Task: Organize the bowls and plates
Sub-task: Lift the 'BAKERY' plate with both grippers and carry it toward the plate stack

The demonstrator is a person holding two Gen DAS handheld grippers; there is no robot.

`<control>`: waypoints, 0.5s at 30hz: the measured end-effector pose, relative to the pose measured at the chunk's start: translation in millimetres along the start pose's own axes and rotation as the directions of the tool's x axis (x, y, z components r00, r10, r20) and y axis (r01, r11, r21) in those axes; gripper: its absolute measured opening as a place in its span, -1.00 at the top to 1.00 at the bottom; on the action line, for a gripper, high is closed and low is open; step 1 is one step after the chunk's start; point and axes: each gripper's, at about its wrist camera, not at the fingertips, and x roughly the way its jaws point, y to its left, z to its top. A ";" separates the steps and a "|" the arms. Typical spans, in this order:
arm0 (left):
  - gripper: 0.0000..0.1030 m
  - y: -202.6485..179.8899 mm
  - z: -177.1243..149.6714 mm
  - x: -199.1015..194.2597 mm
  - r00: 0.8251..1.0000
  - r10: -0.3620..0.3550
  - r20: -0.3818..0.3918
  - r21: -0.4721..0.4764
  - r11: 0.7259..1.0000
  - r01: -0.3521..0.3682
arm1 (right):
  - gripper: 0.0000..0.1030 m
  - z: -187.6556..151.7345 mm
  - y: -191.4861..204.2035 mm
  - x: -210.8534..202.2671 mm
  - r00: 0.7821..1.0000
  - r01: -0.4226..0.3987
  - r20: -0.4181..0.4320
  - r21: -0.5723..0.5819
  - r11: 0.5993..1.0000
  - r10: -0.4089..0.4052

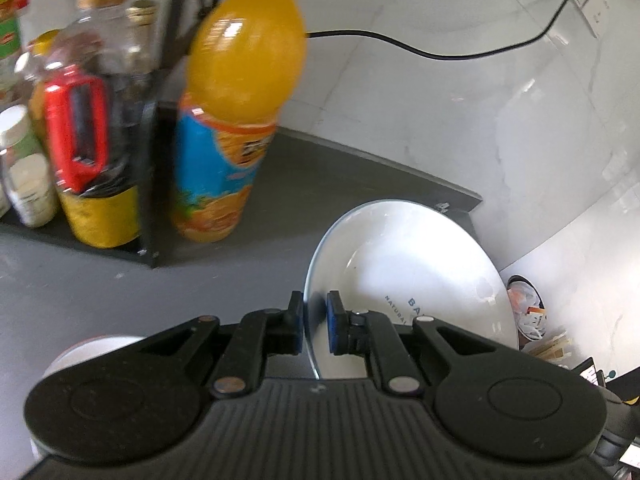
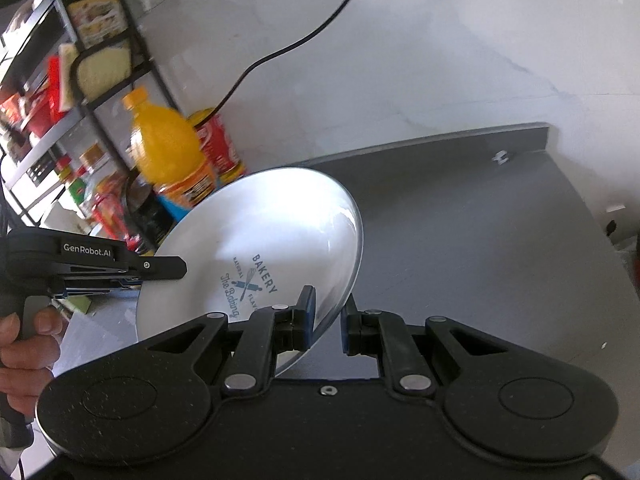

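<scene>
Left gripper (image 1: 315,326) clamps the rim of a white bakery-print plate (image 2: 256,240), held tilted above the grey counter (image 2: 480,232). Right gripper (image 2: 327,322) straddles the opposite rim, fingers parted.

You had an orange juice bottle (image 1: 240,108) standing on the grey counter (image 1: 100,280) beside a black rack (image 1: 150,184) of condiment bottles; a black cable (image 1: 440,54) crossed the white wall (image 1: 460,120).

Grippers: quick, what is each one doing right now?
Left gripper: shut on the white plate rim.
Right gripper: open, fingers straddling the plate's edge, not clamped.
</scene>
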 end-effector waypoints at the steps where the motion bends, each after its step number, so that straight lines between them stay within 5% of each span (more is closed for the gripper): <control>1: 0.81 5.7 -2.7 -3.3 1.000 0.005 0.004 -0.002 1.000 -0.005 | 0.76 -2.1 4.9 0.5 1.000 -0.004 -0.004 -0.004 1.000 0.004; 15: 0.81 86.6 -31.6 -46.4 0.998 0.059 -0.001 -0.083 0.995 -0.059 | 0.75 -36.6 76.6 21.2 0.996 -0.060 -0.073 -0.063 0.996 0.055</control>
